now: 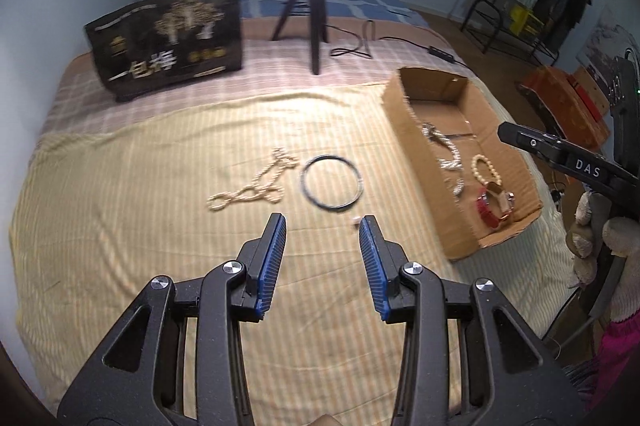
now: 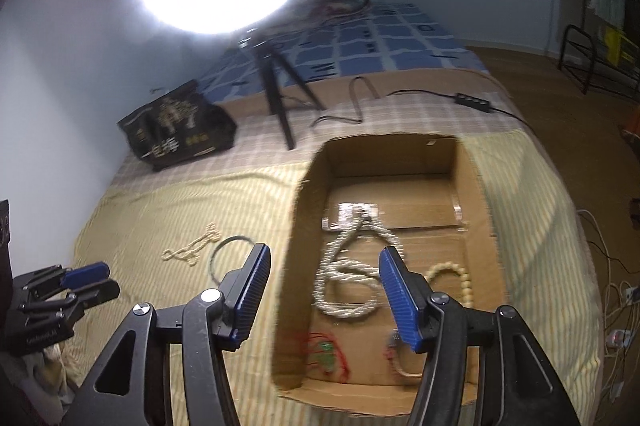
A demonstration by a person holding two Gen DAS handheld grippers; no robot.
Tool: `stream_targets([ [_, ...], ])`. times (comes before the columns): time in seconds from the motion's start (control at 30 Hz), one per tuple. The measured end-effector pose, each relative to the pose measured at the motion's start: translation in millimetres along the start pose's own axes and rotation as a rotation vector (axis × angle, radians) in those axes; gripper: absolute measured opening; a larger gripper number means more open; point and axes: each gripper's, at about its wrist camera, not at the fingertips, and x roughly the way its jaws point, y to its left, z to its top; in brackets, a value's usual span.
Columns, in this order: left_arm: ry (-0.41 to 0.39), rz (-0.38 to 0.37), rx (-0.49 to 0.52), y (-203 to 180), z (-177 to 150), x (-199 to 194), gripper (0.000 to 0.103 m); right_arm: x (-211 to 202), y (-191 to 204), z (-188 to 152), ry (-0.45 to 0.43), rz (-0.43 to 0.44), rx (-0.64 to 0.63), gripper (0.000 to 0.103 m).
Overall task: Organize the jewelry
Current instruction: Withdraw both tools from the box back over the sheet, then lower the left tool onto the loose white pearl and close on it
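On the bed's yellow cloth (image 1: 120, 246), from the left, we see a pearl strand (image 1: 252, 186), then a dark hoop (image 1: 332, 182) just beside it, then the cardboard box (image 1: 424, 162) already holding a silver chain (image 1: 450, 154), bead bracelet (image 1: 486, 168) and red watch (image 1: 494, 206). Our left tongs (image 1: 322, 226) hang released and empty near the hoop. Our right tongs (image 2: 324, 258) are spread, empty, above the box. The thin hoop lies flat; we judge it could slip from the pads, or the cloth bunch up with it.

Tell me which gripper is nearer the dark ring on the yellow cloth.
Left. The left gripper hangs just short of the dark ring; the right gripper is over the cardboard box, off to the ring's side.
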Motion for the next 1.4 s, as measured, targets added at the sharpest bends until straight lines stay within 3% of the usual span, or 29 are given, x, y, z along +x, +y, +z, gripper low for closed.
stream_targets([
  [0.33, 0.038, 0.049, -0.058, 54.6, -30.0, -7.9, 0.038, 26.5, 53.5, -8.7, 0.083, 0.101, -0.082, 0.059],
  [0.6, 0.090, 0.029, -0.095, 71.1, -50.9, 0.2, 0.038, 51.9, 89.4, -24.5, 0.172, 0.127, -0.162, 0.059],
  [1.03, 0.206, -0.037, -0.170, 73.6, -73.6, 33.2, 0.038, 92.5, 97.7, -39.1, 0.297, 0.137, -0.114, 0.039],
  [1.4, 0.239, -0.007, -0.179, 70.2, -69.2, 56.0, 0.038, 107.5, 99.3, -39.7, 0.323, 0.109, -0.111, 0.031],
])
